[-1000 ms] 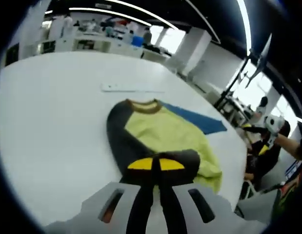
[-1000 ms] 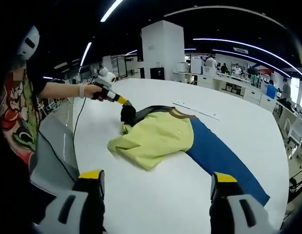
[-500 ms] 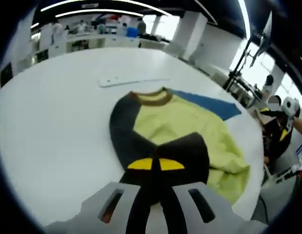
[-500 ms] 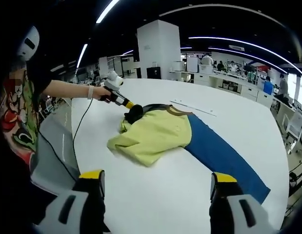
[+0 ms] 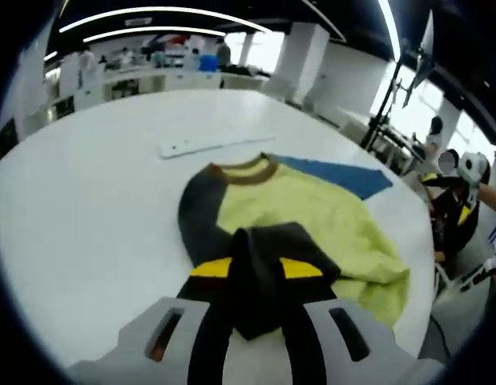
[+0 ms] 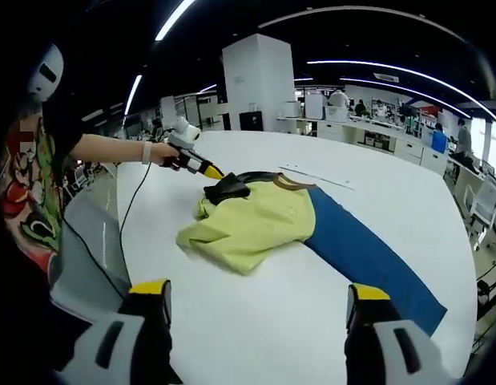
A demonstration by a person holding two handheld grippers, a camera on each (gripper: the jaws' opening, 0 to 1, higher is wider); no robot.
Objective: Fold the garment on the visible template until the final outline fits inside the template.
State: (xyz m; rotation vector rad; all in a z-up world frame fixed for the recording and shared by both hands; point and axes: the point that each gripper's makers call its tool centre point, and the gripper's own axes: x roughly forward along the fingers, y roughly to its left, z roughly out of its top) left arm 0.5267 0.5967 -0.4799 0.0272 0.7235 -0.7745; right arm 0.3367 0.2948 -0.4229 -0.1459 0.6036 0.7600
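Your left gripper (image 5: 253, 273) is clamped on the dark sleeve (image 5: 268, 257) of the garment (image 5: 304, 220), the cloth pinched between the yellow-tipped jaws and draped a little over them. Seen from the right gripper view, that same gripper (image 6: 207, 170) sits at the far left edge of the shirt, with the sleeve end lifted onto the yellow body. From the pinch, the shirt lies ahead and to the right in the left gripper view, its brown collar (image 5: 249, 170) at the far end, so its long axis runs away from you along the jaws. The blue template (image 6: 368, 258) shows beyond the collar and stretches out to the right across the white table (image 5: 87, 200). I judge the coming move to be a carry of the sleeve inward across the yellow panel, toward the template side. Your right gripper (image 6: 256, 309) hangs wide open, well short of the near hem (image 6: 219, 253), and is the farther of the two from the sleeve.
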